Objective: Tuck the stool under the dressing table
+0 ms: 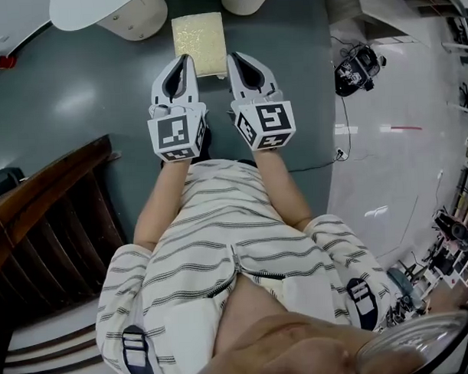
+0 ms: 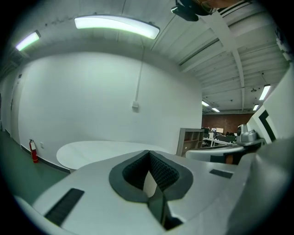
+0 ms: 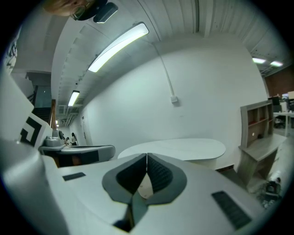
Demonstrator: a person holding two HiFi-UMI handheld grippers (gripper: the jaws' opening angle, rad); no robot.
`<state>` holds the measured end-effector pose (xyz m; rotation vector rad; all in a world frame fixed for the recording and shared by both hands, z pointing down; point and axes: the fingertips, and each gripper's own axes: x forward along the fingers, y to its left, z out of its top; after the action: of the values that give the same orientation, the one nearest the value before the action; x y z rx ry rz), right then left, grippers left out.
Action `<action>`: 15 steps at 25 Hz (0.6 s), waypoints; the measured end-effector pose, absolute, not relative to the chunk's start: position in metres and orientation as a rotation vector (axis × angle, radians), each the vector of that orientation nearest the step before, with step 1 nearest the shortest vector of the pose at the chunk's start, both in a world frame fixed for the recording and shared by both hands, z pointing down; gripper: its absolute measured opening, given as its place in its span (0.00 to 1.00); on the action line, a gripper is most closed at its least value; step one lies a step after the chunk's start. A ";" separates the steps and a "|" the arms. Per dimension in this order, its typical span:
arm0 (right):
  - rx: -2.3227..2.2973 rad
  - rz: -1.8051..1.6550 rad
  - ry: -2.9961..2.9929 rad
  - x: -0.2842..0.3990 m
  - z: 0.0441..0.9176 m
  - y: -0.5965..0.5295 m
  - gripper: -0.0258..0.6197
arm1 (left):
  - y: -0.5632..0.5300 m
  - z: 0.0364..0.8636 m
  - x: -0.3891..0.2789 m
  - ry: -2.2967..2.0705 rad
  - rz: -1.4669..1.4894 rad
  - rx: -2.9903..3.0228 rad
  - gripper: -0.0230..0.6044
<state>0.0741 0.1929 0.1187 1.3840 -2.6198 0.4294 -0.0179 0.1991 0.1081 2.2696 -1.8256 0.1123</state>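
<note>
The stool (image 1: pixel 199 39), with a pale yellow square seat, stood on the grey-green floor (image 1: pixel 77 96) just ahead of both claws, its near edge between their tips. Whether either tip touched it could not be told. The left claw (image 1: pixel 187 61) and the right claw (image 1: pixel 233 60) were held side by side, each with its jaws pressed together on nothing. Beyond the left claw, further left, stood the white oval counter (image 1: pixel 90 7), apart from the stool.
</note>
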 end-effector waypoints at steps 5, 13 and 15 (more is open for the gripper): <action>1.410 0.452 -2.582 0.051 0.131 0.141 0.06 | 0.146 0.118 -0.041 -1.794 0.136 2.274 0.04; 1.421 0.518 -2.507 0.022 0.164 0.083 0.06 | 0.092 0.154 -0.068 -1.717 0.179 2.245 0.05; 1.418 0.534 -2.489 0.012 0.174 0.075 0.06 | 0.085 0.164 -0.077 -1.698 0.186 2.238 0.05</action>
<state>0.0122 0.0751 0.1740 1.4178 -2.4885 0.5339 -0.0773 0.0854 0.1641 2.2382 -1.6979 0.1859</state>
